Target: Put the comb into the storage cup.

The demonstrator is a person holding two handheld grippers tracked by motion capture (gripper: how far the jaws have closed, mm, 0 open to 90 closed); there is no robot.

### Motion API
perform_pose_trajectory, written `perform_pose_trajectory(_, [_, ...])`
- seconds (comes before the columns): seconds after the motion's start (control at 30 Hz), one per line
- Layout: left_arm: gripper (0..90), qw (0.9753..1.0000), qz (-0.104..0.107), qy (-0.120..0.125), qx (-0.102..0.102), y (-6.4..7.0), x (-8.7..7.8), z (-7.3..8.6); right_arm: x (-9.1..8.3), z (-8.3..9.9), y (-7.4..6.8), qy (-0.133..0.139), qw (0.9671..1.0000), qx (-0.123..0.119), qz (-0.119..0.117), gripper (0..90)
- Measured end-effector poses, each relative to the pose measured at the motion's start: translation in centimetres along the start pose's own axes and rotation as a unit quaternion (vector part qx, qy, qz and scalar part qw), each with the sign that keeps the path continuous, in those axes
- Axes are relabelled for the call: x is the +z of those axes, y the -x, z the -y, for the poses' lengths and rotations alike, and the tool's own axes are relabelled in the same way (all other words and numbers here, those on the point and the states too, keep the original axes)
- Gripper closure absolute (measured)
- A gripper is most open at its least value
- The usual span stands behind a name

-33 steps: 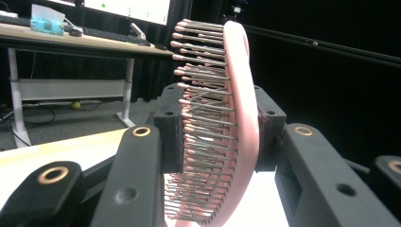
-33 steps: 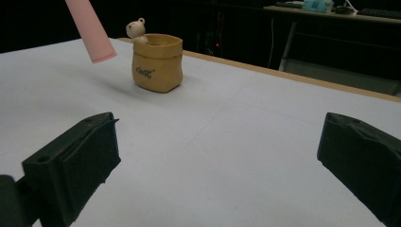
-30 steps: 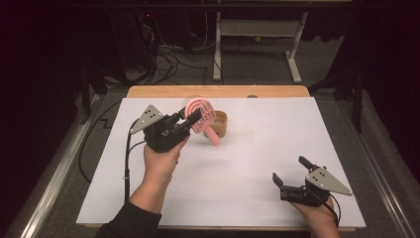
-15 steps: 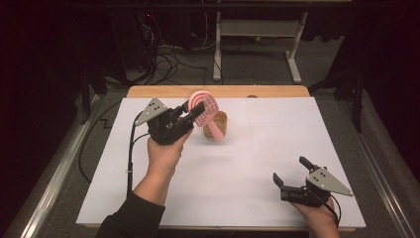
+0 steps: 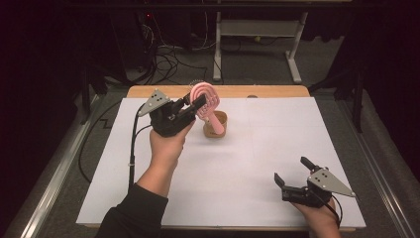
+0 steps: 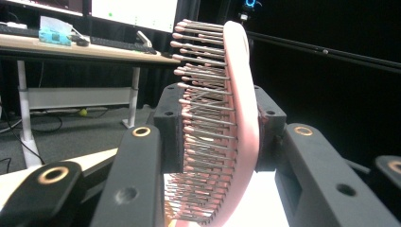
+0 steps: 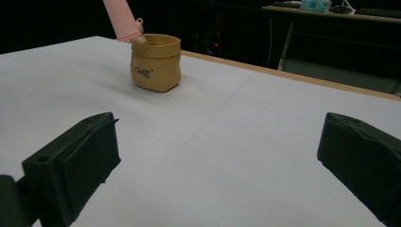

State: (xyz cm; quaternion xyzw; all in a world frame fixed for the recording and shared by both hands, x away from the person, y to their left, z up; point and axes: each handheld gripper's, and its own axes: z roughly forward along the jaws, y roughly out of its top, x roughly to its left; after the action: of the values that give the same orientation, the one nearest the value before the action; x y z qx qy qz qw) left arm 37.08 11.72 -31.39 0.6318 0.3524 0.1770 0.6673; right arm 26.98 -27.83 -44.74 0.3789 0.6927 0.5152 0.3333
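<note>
- Your left gripper (image 5: 195,106) is clamped on the head of a pink hairbrush (image 5: 207,101), one jaw on the bristle side, one on the back.
- You hold the hairbrush tilted, handle down, its tip at the mouth of a small tan pouch (image 5: 216,126) at the far middle of the desk (image 5: 277,148). That looks like lowering it in.
- Your right gripper (image 5: 293,174) rests near the desk's front right edge, jaws wide apart, holding nothing.
- Open white desk surrounds the pouch, with the wooden far edge close behind it.
</note>
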Motion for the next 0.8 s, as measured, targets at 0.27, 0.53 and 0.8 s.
perform_pose_trajectory(0.27, [63.1, 1.0000, -0.003, 0.004, -0.003, -0.2, 0.6, -0.6, 0.0, 0.0, 0.0, 0.002, 1.0000, 0.003, -0.001, 0.1])
perform_pose_trajectory(0.53, [63.2, 1.0000, -0.009, 0.002, 0.001, -0.5, 1.3, -1.0, -0.1, -0.1, 0.1, 0.005, 1.0000, 0.008, -0.003, 0.1])
perform_pose_trajectory(0.8, [63.2, 0.9998, -0.017, 0.003, -0.006, -1.3, 2.1, -1.4, -0.2, -0.1, 0.1, 0.005, 0.9999, 0.009, -0.002, 0.1])
